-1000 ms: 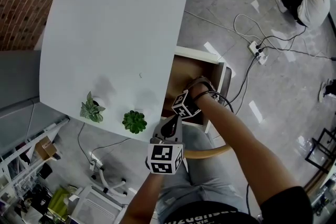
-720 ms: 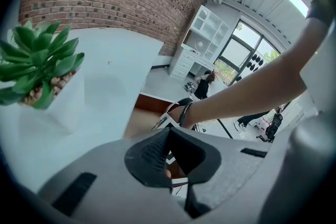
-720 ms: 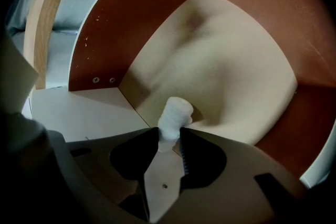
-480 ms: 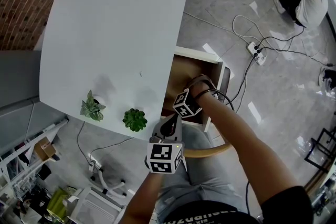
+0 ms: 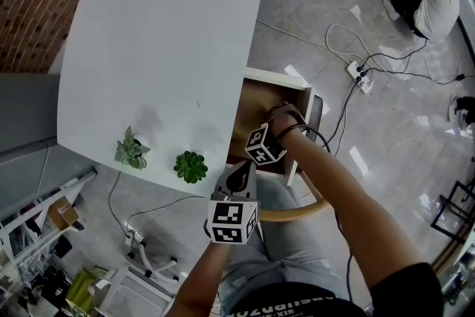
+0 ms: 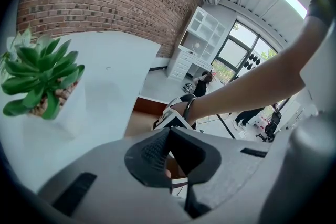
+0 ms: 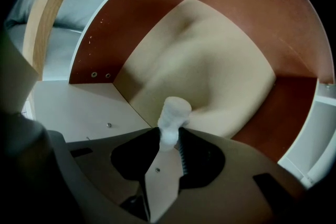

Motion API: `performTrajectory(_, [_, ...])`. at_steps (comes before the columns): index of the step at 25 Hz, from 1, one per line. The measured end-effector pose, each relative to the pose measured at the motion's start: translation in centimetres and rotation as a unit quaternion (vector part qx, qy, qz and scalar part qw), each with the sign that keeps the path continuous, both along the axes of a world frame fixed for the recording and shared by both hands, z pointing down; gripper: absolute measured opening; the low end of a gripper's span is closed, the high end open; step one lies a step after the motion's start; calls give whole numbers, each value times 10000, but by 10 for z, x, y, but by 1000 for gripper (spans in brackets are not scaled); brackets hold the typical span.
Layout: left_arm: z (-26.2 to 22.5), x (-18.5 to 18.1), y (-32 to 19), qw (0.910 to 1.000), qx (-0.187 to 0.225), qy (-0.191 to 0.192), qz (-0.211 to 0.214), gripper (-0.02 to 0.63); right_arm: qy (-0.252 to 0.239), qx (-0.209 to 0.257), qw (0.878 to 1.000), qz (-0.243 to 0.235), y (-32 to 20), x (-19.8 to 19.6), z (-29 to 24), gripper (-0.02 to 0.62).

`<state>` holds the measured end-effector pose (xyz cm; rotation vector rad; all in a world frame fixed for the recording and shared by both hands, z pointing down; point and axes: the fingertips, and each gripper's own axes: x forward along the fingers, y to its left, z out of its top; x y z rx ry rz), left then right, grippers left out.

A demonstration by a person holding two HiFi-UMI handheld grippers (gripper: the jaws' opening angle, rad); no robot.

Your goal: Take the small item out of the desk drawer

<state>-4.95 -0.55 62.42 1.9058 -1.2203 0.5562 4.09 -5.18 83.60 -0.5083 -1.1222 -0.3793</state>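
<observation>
Having just closed, the right gripper is clamped on the item in the drawer. The left gripper is closed, empty.

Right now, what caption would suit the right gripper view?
Right gripper, jaws just closed further, pinches a small white item in the open drawer.

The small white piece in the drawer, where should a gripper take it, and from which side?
Take the small white piece by its narrow stem, coming from above into the open drawer. The wider rounded end beyond the pads should resist slipping. The right gripper, whose jaws have just been closing, grips it so.
</observation>
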Motion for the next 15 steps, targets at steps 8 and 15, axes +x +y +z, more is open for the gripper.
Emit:
performTrajectory(8, [-9, 1, -3, 9999, 99, -23, 12, 0, -323, 121, 9994, -92, -6, -10, -12, 107])
performTrajectory(15, [-18, -1, -4, 9999, 142, -75, 24, 0, -576, 242, 9980, -118, -9, -14, -26, 107])
